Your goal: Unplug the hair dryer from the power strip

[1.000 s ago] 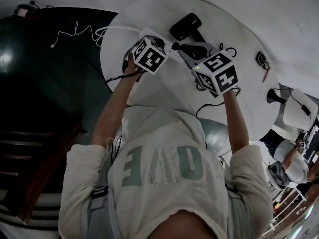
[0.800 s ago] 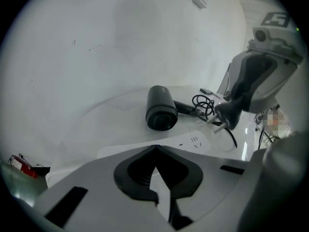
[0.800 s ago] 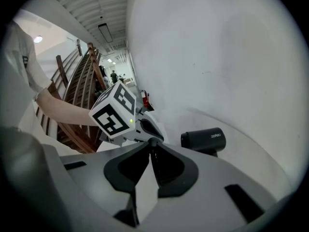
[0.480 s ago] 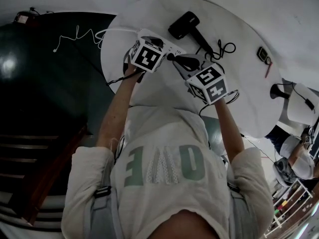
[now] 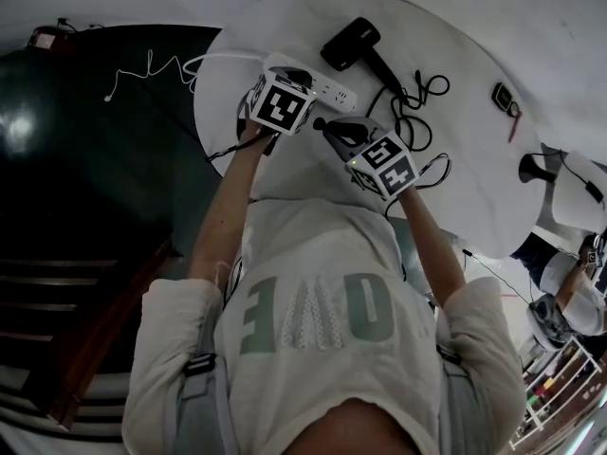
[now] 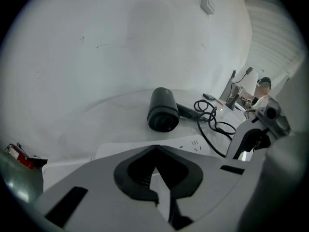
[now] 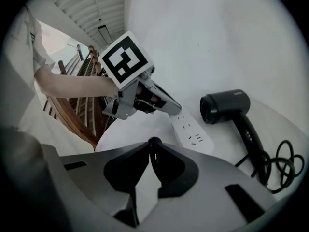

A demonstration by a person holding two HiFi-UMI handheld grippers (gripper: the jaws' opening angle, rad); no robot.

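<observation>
The black hair dryer (image 5: 353, 42) (image 6: 163, 109) (image 7: 226, 105) lies at the far side of the round white table (image 5: 474, 178). Its cord (image 5: 415, 98) (image 6: 212, 124) coils beside it. The white power strip (image 5: 322, 85) (image 7: 193, 133) (image 6: 190, 144) lies in front of the dryer. My left gripper (image 5: 296, 74) (image 6: 155, 150) (image 7: 175, 109) is shut, its tips resting on the strip's end. My right gripper (image 5: 322, 124) (image 7: 152, 146) hovers off the strip on the near side. It is shut on the dryer's black plug (image 5: 319, 121) (image 7: 153, 142).
A small dark device (image 5: 499, 97) and a red pen (image 5: 510, 119) lie near the table's right edge. A white chair (image 5: 569, 202) and a seated person (image 5: 560, 306) are at the right. Dark floor with a white cable (image 5: 147, 64) lies left of the table.
My right gripper has drawn back from the power strip toward me and sunk, taking the black plug along. The left gripper has stayed on the strip.
</observation>
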